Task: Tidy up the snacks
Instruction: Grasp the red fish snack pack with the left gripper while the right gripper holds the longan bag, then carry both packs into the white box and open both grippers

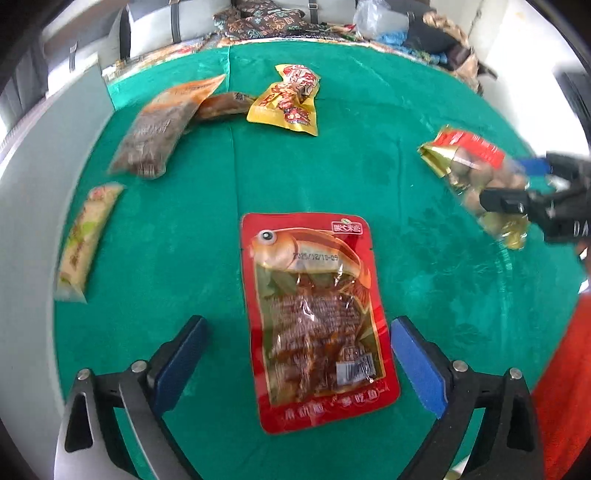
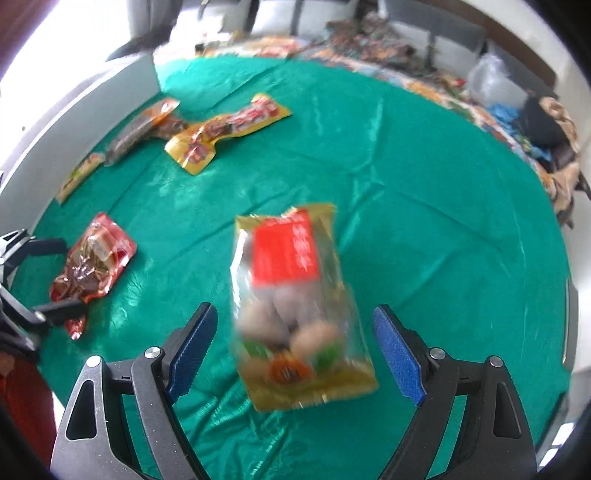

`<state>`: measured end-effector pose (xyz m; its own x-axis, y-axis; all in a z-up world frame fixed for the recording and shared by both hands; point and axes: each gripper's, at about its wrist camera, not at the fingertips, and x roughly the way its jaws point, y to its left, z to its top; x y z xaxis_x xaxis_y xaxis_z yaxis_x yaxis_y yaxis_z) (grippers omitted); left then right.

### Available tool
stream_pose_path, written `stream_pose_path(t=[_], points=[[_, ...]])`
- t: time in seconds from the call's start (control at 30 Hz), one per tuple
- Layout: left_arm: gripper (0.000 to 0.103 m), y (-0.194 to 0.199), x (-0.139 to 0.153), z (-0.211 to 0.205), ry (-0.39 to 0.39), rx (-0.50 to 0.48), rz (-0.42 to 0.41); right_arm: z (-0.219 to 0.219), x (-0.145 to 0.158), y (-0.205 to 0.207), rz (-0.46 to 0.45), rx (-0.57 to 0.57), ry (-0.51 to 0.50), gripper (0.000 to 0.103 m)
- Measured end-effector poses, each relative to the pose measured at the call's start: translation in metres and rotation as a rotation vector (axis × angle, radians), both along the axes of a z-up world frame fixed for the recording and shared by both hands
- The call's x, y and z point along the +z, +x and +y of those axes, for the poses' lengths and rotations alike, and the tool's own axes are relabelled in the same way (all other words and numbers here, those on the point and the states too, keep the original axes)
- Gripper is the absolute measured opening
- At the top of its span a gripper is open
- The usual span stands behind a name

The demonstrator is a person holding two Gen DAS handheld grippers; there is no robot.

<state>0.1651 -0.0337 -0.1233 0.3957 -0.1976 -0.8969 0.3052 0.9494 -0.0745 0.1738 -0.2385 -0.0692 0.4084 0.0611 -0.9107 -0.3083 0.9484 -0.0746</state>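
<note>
Lying across the whole near area: a shiny green satin tablecloth (image 1: pixel 369 177), creased and catching pale glare. Running along its left edge: a plain white upright board (image 1: pixel 26 206), tilting slightly outward. Peeking out at the far edge of the green: a busy multicoloured patterned cloth (image 2: pixel 373 59), strewn with dark printed fabric bundles (image 1: pixel 258 18). Sitting at far right: a crumpled clear plastic bag (image 2: pixel 487 77), beside a heap of brown, black and blue soft things (image 2: pixel 546 125). Standing behind: pale grey furniture with dark vertical straps (image 1: pixel 177 22). Flooding in from far left: bright daylight, washing out that corner. Showing at far right: white wall.
</note>
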Motion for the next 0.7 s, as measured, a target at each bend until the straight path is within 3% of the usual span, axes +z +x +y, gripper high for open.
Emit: stream_pose_path(t=[0.03,0.07,0.13,0.2,0.47,0.57,0.7], points=[[0.084,0.0,0.001,-0.004,0.033,-0.002,-0.013,0.004,-0.004,0.008,0.042,-0.003,-0.012,0.088],[0.066,-0.002,0.005,-0.004,0.036,-0.005,-0.034,0.007,-0.008,0.014,0.084,-0.009,-0.023,0.088],[0.062,-0.004,0.01,0.004,-0.017,0.013,-0.029,0.008,-0.01,0.022,0.117,-0.026,-0.062,0.077],[0.051,-0.007,0.014,0.016,-0.064,0.041,-0.03,0.002,-0.002,0.021,0.114,-0.053,-0.057,0.059],[0.049,-0.031,0.058,0.075,-0.323,0.174,-0.087,-0.01,0.038,0.003,0.12,-0.115,0.103,0.058],[0.049,-0.04,0.095,0.114,-0.426,0.224,-0.139,0.021,0.075,0.01,0.074,-0.088,0.212,0.058],[0.05,-0.053,0.142,0.192,-0.414,0.324,-0.223,0.095,0.125,0.019,0.012,0.022,0.351,0.058]])
